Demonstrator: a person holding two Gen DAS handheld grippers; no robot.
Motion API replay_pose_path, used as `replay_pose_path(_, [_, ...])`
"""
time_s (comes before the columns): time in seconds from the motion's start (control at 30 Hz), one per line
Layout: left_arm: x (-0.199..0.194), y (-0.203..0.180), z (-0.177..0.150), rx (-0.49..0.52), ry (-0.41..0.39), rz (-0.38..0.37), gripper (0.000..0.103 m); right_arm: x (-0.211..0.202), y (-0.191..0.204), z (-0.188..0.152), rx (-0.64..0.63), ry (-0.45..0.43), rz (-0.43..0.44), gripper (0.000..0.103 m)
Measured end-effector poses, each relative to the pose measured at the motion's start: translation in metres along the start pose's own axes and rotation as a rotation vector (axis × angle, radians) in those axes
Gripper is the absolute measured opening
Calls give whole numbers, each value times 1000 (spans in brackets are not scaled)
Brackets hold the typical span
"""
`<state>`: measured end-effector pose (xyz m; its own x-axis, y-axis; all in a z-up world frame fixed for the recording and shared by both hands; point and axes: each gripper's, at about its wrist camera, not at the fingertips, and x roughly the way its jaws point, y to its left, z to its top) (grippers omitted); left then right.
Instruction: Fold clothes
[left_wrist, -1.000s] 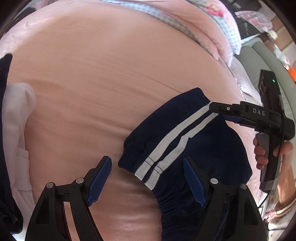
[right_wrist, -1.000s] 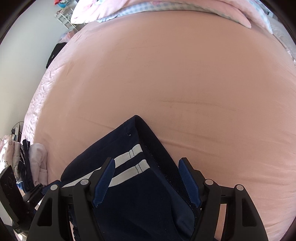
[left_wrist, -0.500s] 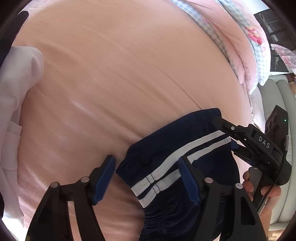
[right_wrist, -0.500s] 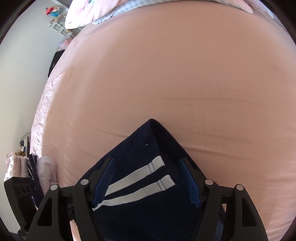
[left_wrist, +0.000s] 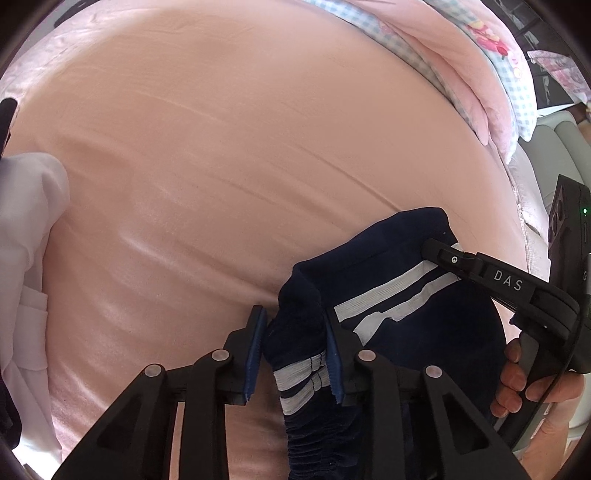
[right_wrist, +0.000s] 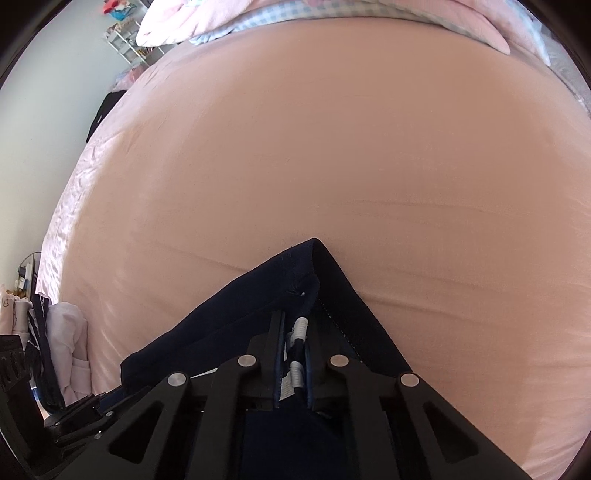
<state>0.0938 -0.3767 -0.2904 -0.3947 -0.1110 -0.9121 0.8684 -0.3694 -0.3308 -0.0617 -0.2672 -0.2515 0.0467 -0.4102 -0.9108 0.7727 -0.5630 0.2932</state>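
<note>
Both grippers are black plastic linkages with silver round screws and ribbed blue pads (left_wrist: 254, 354). The right gripper (left_wrist: 436, 251), at the frame's right, bears white "DAS" lettering. A green light glows on its body.
</note>
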Motion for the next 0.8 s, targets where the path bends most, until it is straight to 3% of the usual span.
replay_pose_path(0.43, [-1,-2,8,66,-45,-31,26,-48,-22,13,96,-215,81,3])
replay_pose_path(0.53, [-2,-9,11,109,-62,3,26,-48,-32,12,95,-165,68,3])
replay_pose_path(0.8, [-7,-28,19,214,-111,120,26,-37,-21,-1,19,-149,18,3])
